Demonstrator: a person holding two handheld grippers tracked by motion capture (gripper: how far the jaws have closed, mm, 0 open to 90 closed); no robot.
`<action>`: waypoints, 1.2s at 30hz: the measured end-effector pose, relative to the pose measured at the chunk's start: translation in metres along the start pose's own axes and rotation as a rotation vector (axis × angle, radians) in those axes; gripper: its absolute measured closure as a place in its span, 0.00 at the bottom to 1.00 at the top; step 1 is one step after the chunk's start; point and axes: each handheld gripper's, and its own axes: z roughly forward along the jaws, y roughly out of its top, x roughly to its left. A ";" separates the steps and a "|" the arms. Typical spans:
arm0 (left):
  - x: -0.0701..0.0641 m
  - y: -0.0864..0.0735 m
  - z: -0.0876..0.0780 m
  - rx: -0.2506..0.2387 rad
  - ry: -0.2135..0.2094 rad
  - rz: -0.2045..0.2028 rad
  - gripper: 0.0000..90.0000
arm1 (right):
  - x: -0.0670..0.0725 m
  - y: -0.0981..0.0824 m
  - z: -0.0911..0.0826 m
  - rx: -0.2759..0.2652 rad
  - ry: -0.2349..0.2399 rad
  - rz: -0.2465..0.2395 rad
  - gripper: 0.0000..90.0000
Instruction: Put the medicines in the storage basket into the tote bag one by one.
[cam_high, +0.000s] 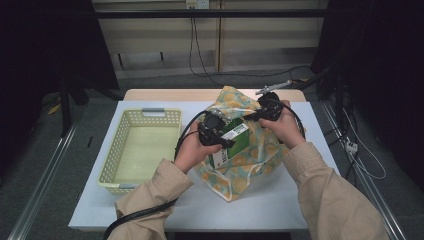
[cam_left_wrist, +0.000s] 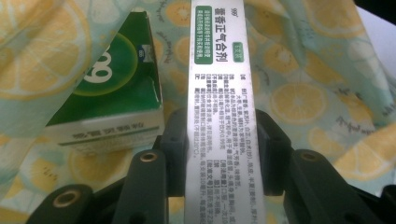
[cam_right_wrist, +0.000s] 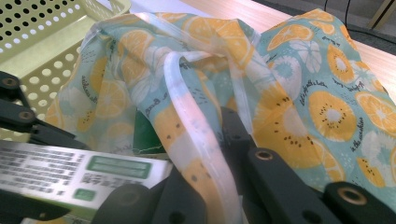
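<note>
Gripping a silver-sided green box (cam_left_wrist: 217, 93), left fingers (cam_left_wrist: 175, 140); right fingers (cam_right_wrist: 233, 135) seemingly pinching the lemon-print bag (cam_right_wrist: 299, 70).

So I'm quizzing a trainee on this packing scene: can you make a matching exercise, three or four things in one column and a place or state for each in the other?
Things:
1. basket
2. white box
3. second green box
4. bag edge

Places or states:
A. pinched in the right hand-held gripper
B. gripped in the left hand-held gripper
C. stands left of the bag on the table
D. lies inside the lemon-print bag

Pairs: 1-C, 2-B, 3-D, 4-A
</note>
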 end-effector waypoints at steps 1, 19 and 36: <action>0.001 0.001 0.002 0.007 0.000 0.006 0.70 | 0.000 0.000 -0.001 0.000 0.001 0.005 0.98; 0.012 0.012 0.027 -0.036 0.056 -0.034 0.70 | 0.000 0.004 -0.003 -0.008 -0.002 -0.007 0.99; 0.013 0.015 0.045 -0.115 0.071 -0.035 0.51 | -0.001 0.001 -0.001 -0.008 0.001 -0.006 0.98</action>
